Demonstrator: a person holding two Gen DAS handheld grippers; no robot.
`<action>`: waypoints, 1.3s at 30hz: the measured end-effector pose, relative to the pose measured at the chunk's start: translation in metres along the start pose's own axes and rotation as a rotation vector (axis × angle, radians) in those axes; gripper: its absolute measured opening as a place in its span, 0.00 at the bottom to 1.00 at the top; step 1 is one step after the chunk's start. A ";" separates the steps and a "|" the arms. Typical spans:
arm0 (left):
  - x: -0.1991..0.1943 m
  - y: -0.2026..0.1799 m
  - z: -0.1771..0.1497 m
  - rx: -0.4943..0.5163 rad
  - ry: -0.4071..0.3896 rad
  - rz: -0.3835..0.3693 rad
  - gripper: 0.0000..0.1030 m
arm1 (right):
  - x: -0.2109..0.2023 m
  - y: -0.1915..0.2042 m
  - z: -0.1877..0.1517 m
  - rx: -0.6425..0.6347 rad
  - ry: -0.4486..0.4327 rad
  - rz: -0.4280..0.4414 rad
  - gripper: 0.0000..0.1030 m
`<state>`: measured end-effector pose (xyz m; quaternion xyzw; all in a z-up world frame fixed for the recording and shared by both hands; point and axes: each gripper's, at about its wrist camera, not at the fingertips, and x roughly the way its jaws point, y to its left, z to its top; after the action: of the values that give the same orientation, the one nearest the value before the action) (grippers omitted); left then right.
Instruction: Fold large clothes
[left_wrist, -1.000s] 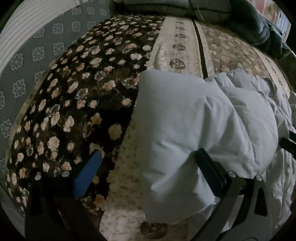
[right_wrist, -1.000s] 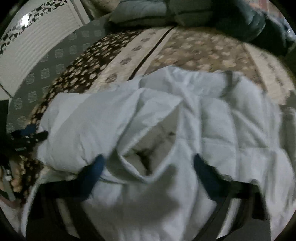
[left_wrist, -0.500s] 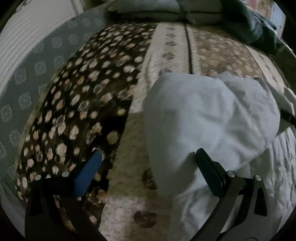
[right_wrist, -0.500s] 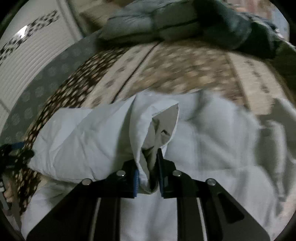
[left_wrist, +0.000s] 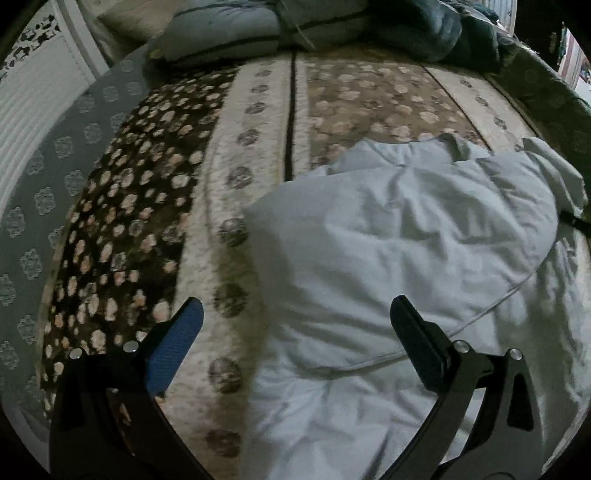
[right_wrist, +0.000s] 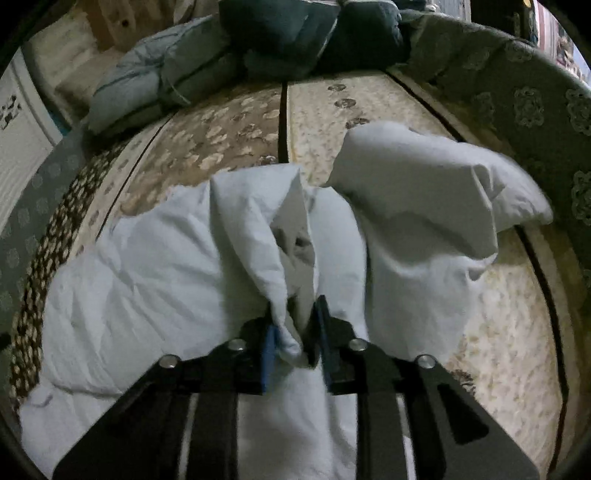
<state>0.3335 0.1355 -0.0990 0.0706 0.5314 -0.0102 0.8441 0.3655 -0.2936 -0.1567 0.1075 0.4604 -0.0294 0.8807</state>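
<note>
A large pale blue-white padded jacket (left_wrist: 406, 251) lies crumpled on a flowered bed cover (left_wrist: 140, 206). My left gripper (left_wrist: 295, 325) is open and empty, held over the jacket's left edge where it meets the cover. My right gripper (right_wrist: 293, 328) is shut on a bunched fold of the jacket (right_wrist: 258, 236) and holds it lifted off the bed. One sleeve (right_wrist: 424, 184) sticks out to the right in the right wrist view.
Grey-blue pillows (left_wrist: 229, 37) and a dark blanket (right_wrist: 295, 33) are piled at the head of the bed. A grey patterned bed border (left_wrist: 33, 206) runs along the left side and also shows on the right (right_wrist: 535, 110). A white ribbed panel (left_wrist: 33, 92) stands beyond the left edge.
My right gripper has closed on a fold of the jacket and pulled it up and toward me. My left gripper stayed open and drew back, so more of the bed shows.
</note>
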 end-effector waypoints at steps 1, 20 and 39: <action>0.000 -0.006 0.004 -0.005 0.009 -0.008 0.97 | -0.005 -0.002 0.000 0.016 -0.013 0.005 0.35; 0.080 -0.048 0.035 -0.110 0.089 0.025 0.96 | -0.003 0.062 0.044 -0.135 -0.109 0.021 0.35; 0.109 -0.014 0.022 -0.115 0.077 0.029 0.92 | 0.088 0.041 0.020 -0.147 0.044 -0.089 0.11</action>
<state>0.3993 0.1254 -0.1895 0.0302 0.5623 0.0354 0.8257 0.4388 -0.2543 -0.2111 0.0226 0.4848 -0.0320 0.8737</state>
